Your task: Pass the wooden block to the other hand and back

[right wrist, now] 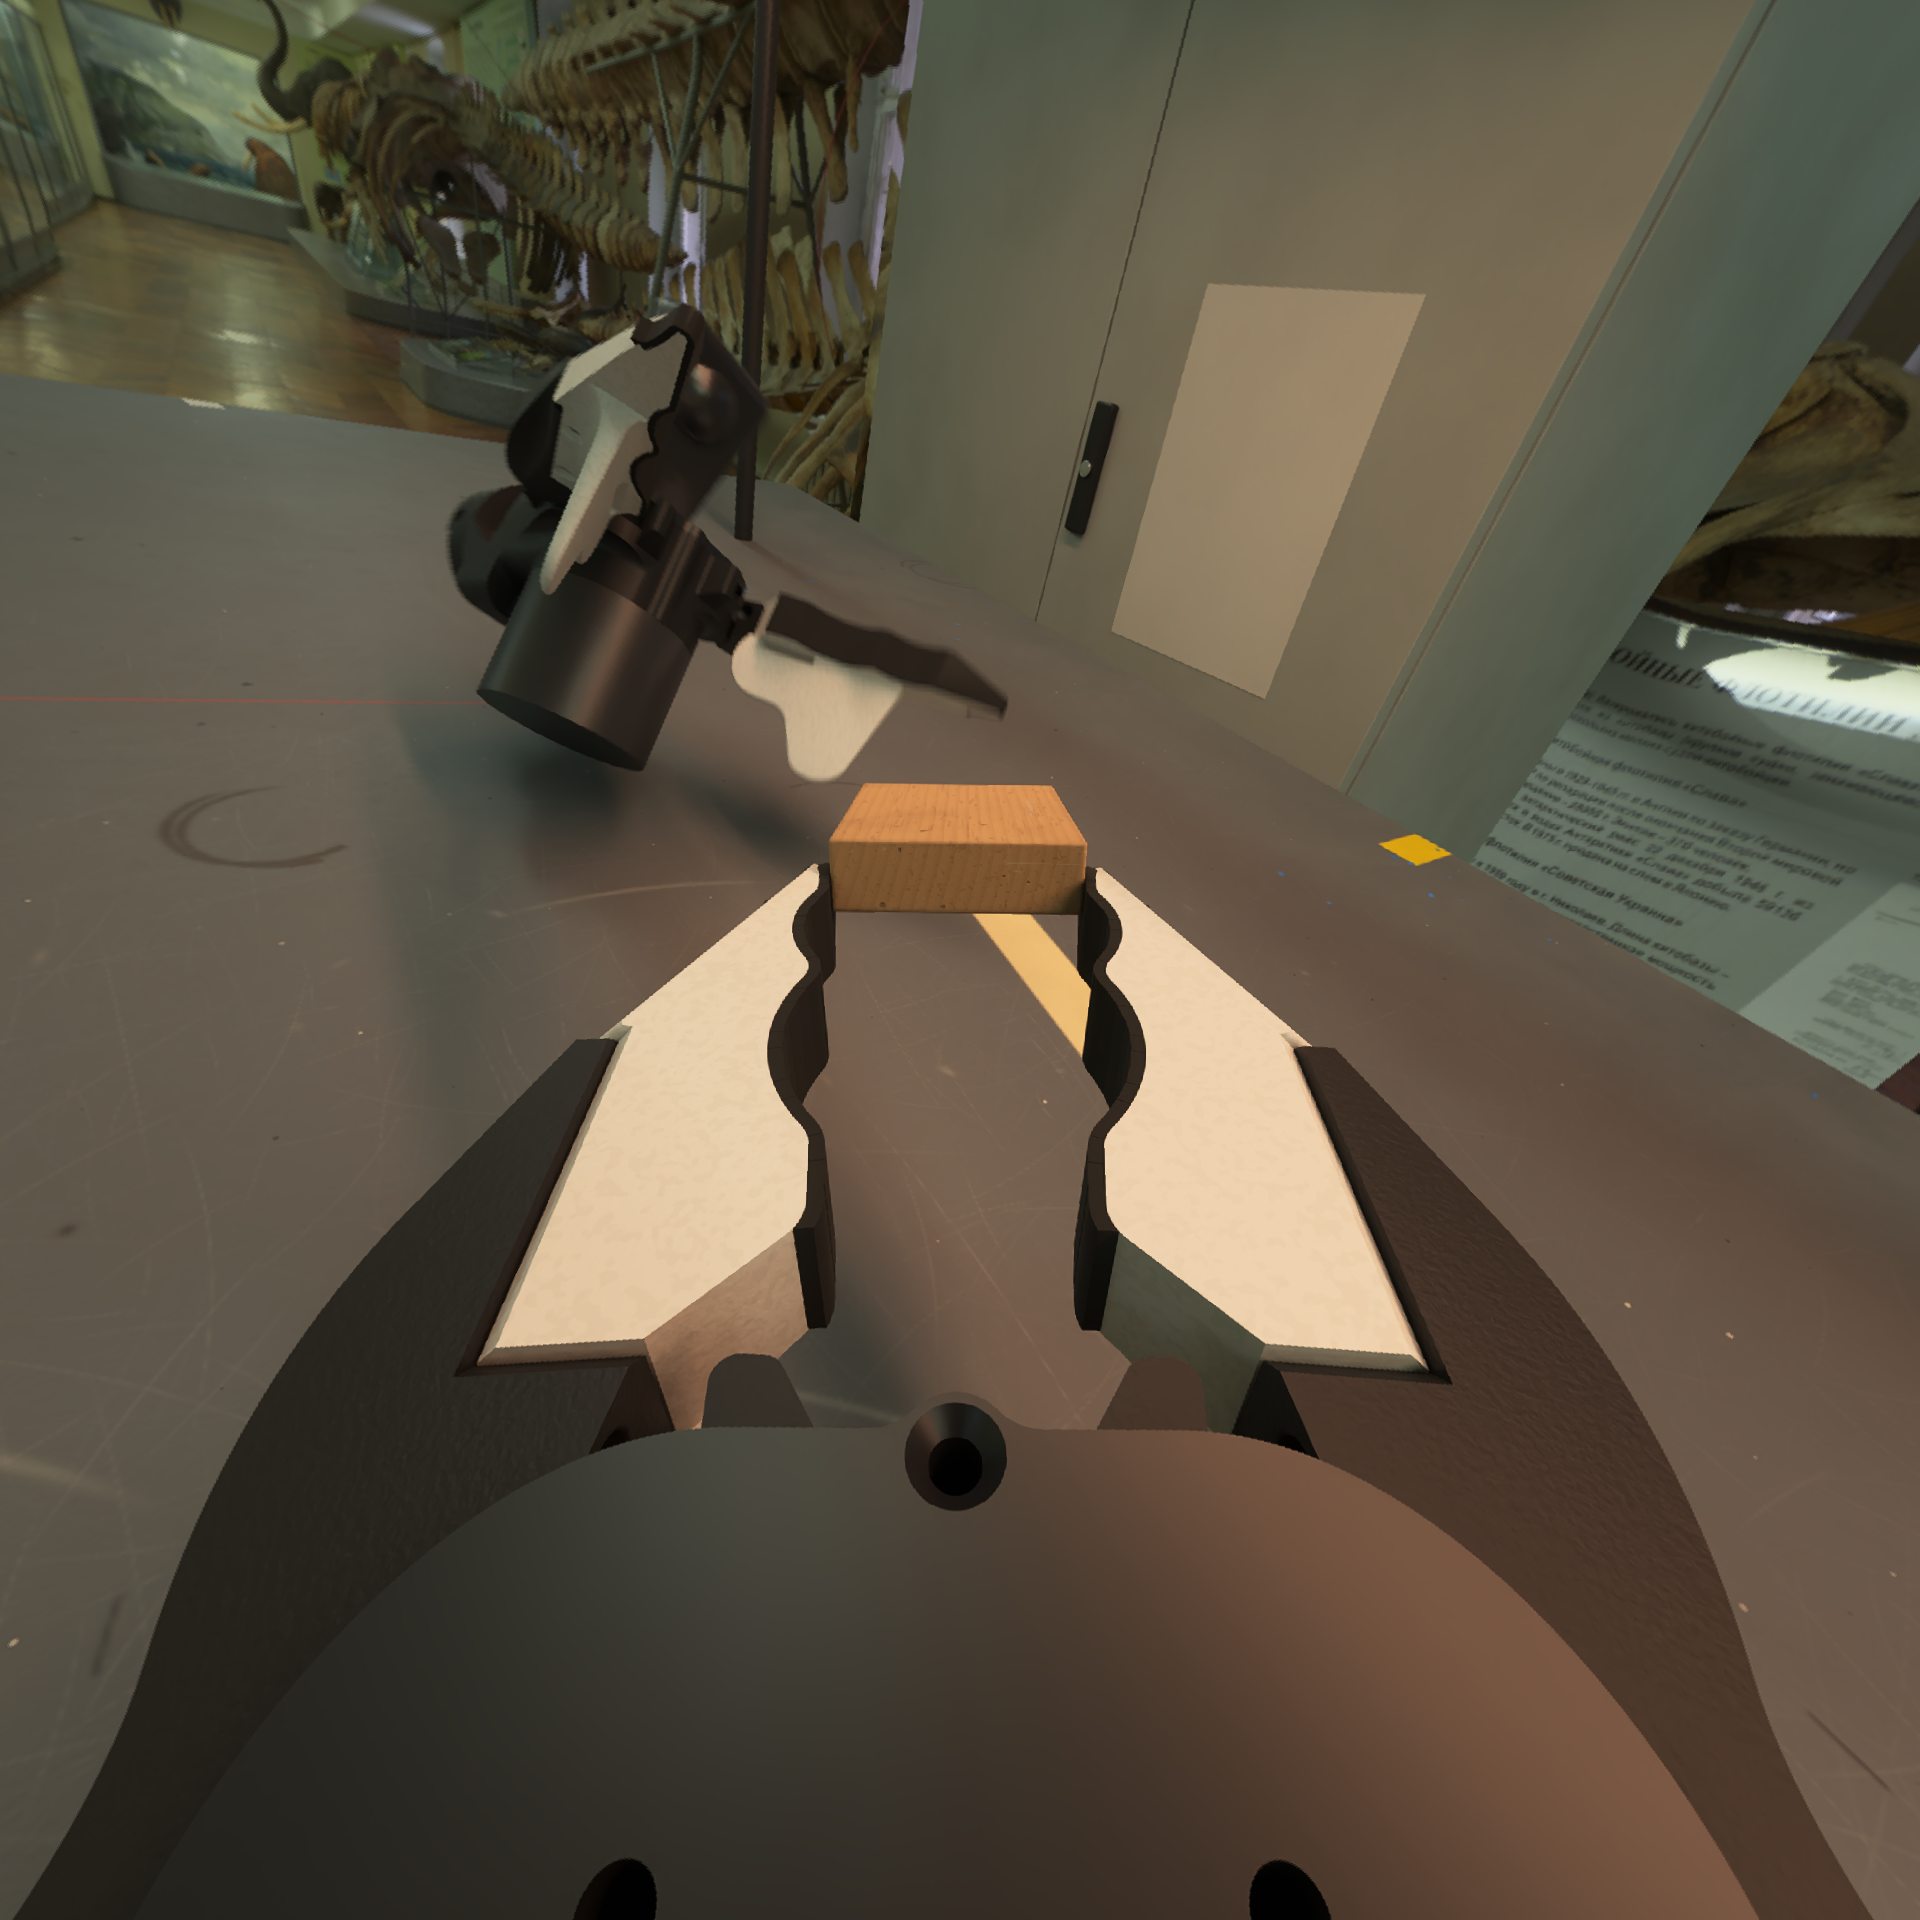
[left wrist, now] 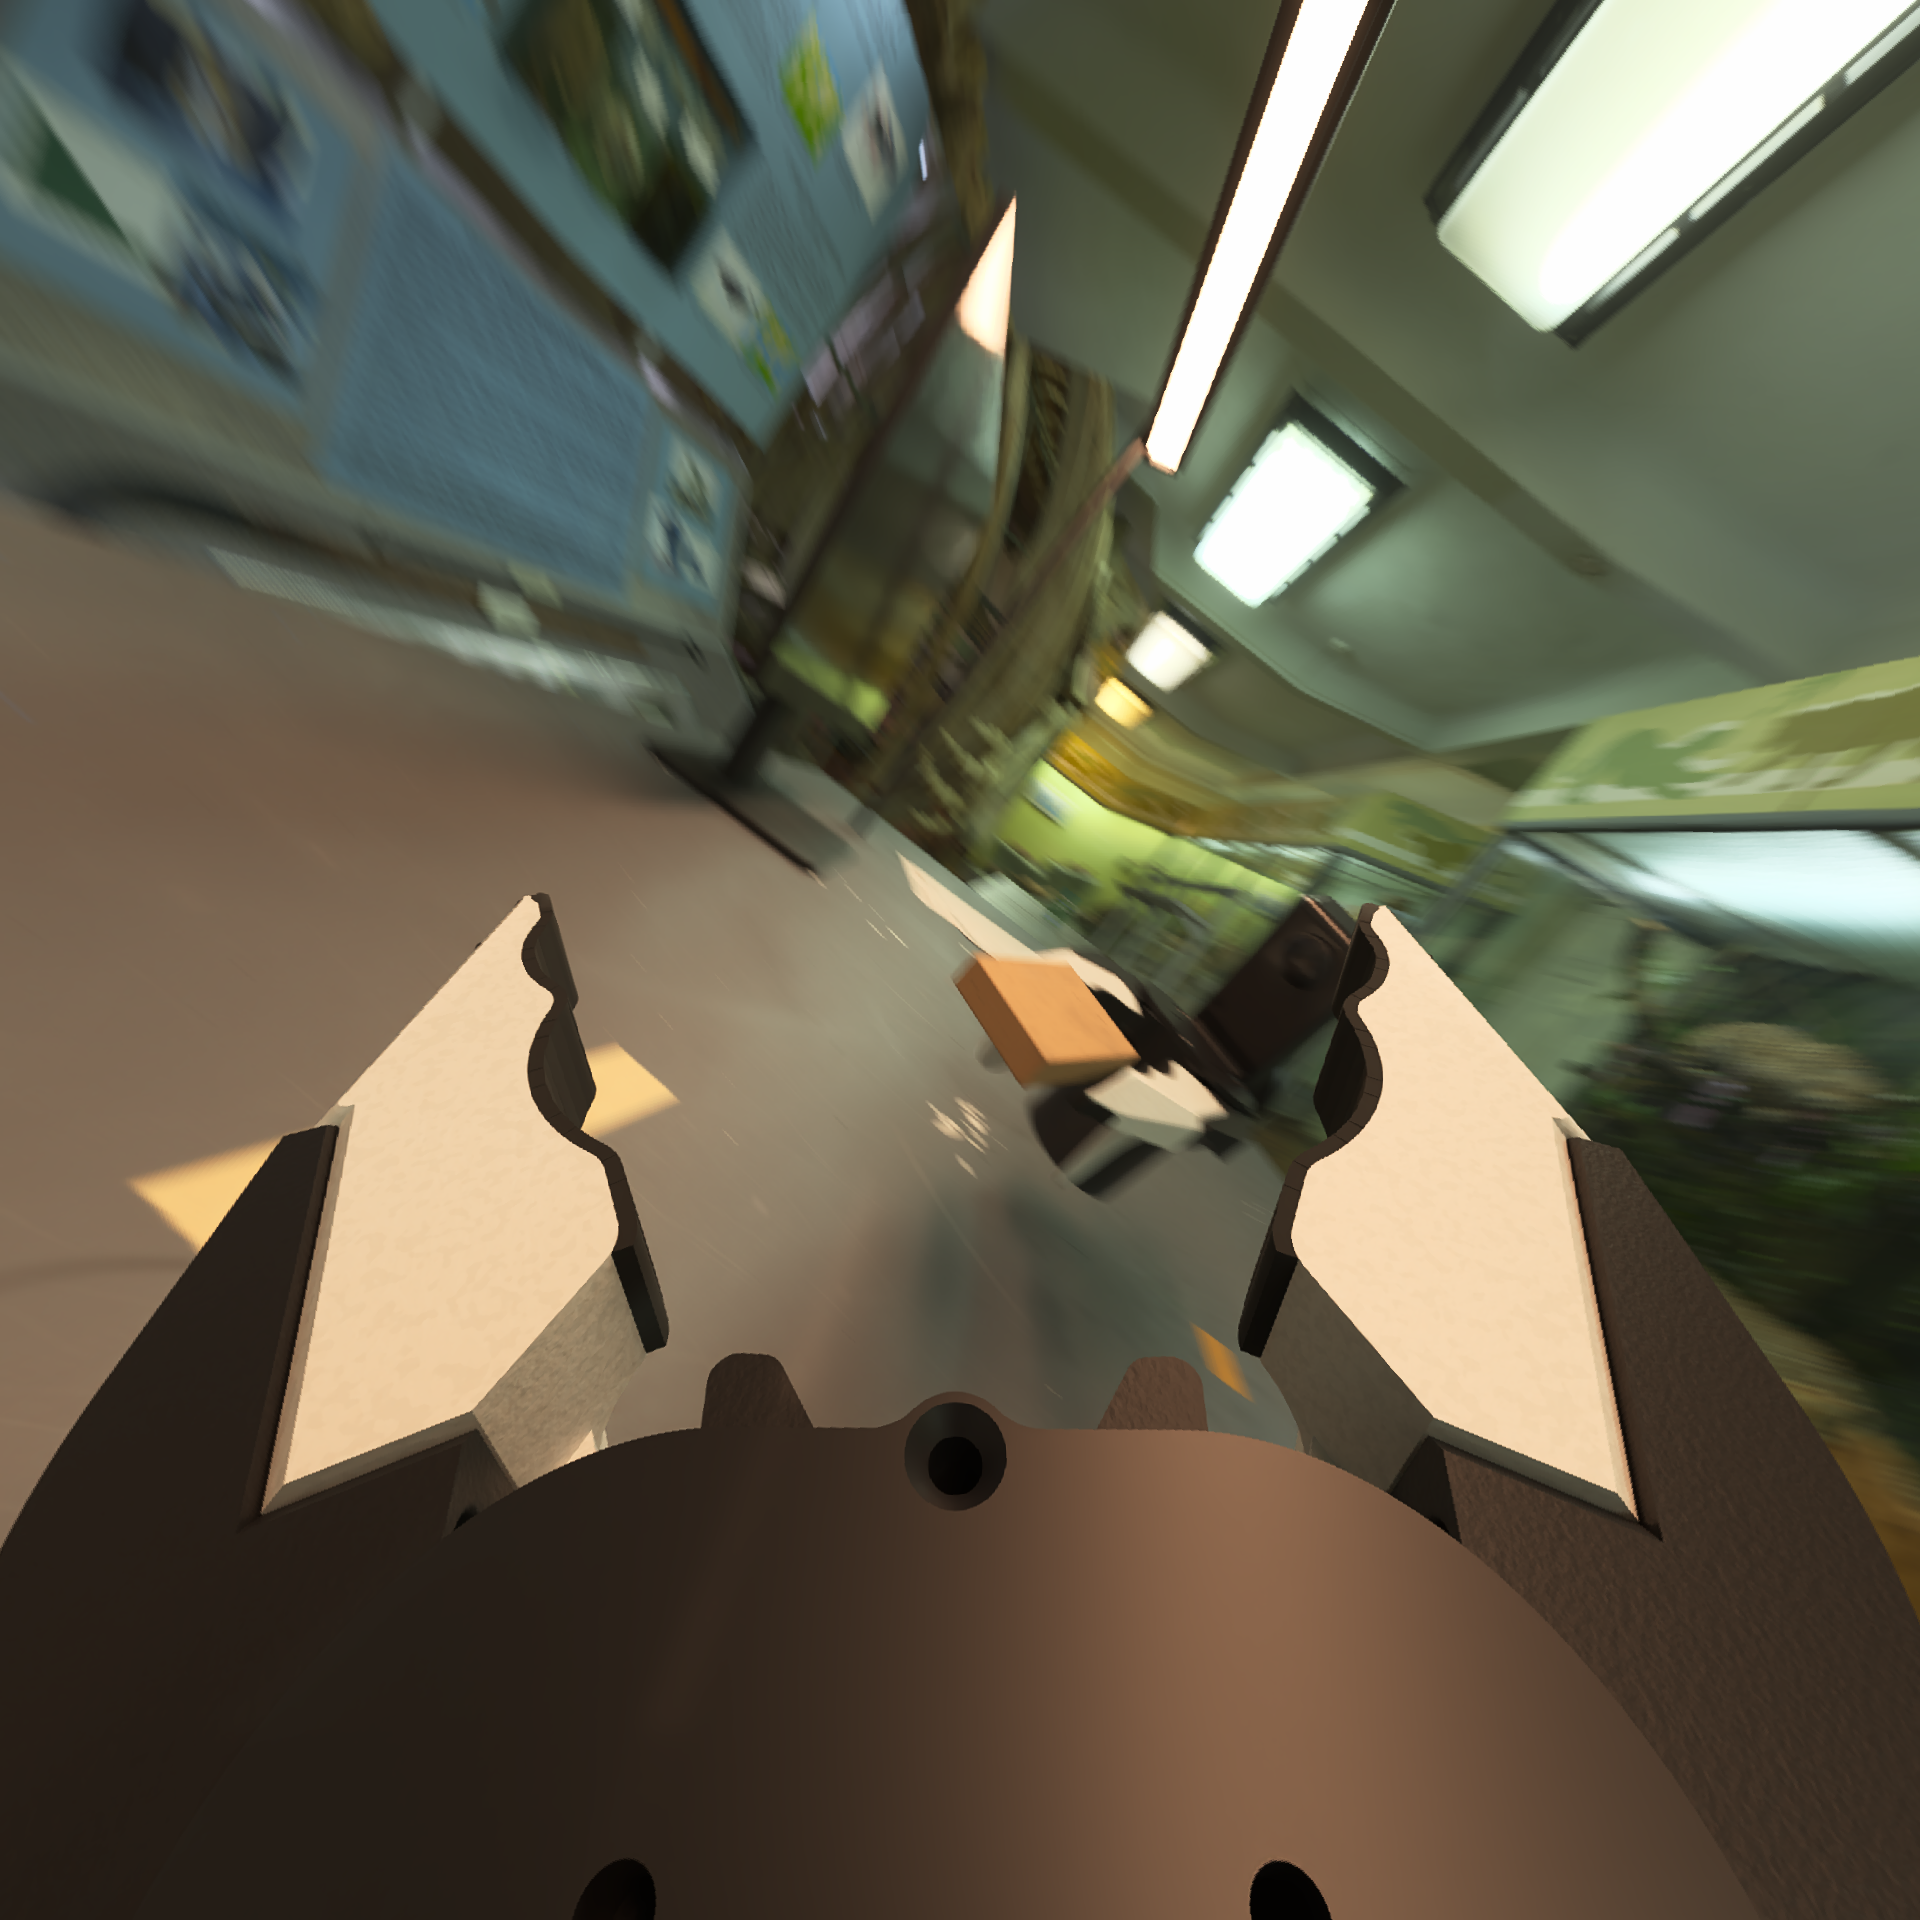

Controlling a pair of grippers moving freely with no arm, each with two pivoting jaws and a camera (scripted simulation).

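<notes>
- Left wrist view: left gripper (left wrist: 956,914) spread wide, holding nothing; wooden block (left wrist: 1044,1018) at 1 o'clock, held by right gripper (left wrist: 1132,1039). Blurred view; a misjudged approach may knock it.
- Right wrist view: right gripper (right wrist: 958,883) pinches wooden block (right wrist: 958,847) at fingertips only, above table (right wrist: 312,1039); shallow hold could slip.

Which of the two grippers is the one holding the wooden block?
The right gripper: its fingertips pinch the wooden block from both sides. The left gripper is spread open and empty.

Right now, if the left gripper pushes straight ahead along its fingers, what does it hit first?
Probably nothing soon. The left gripper is open and empty; straight ahead lies bare table. The wooden block, clamped by the right gripper, sits right of centre, so it would likely pass beside it. Depth is unclear.
</notes>
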